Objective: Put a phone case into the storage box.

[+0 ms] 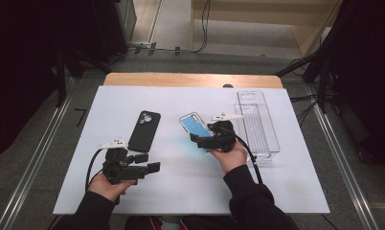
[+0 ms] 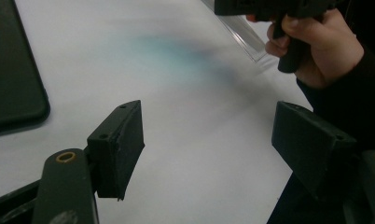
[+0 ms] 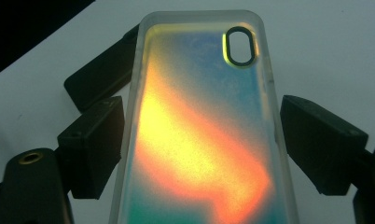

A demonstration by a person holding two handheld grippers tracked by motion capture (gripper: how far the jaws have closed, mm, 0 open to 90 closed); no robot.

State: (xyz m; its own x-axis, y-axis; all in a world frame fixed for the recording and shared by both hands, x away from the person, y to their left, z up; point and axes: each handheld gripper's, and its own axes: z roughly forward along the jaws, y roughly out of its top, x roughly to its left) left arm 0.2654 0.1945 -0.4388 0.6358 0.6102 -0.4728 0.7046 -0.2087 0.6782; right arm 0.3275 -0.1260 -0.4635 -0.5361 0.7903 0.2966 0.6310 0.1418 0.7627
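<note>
My right gripper [image 1: 210, 140] has the iridescent phone case [image 1: 195, 125] between its jaws — in the right gripper view the pads sit against both long edges of the case [image 3: 199, 140], camera cutout at the far end, the shell tilted up off the white table [image 1: 190, 191]. The left gripper [image 1: 150, 163] rests low by the near left of the board, jaws spread wide with nothing between them — just bare tabletop in the left gripper view. A black phone case [image 1: 144, 130] lies flat just beyond it. A clear plastic tray [image 1: 257, 125] sits beside my right hand [image 1: 231, 154].
</note>
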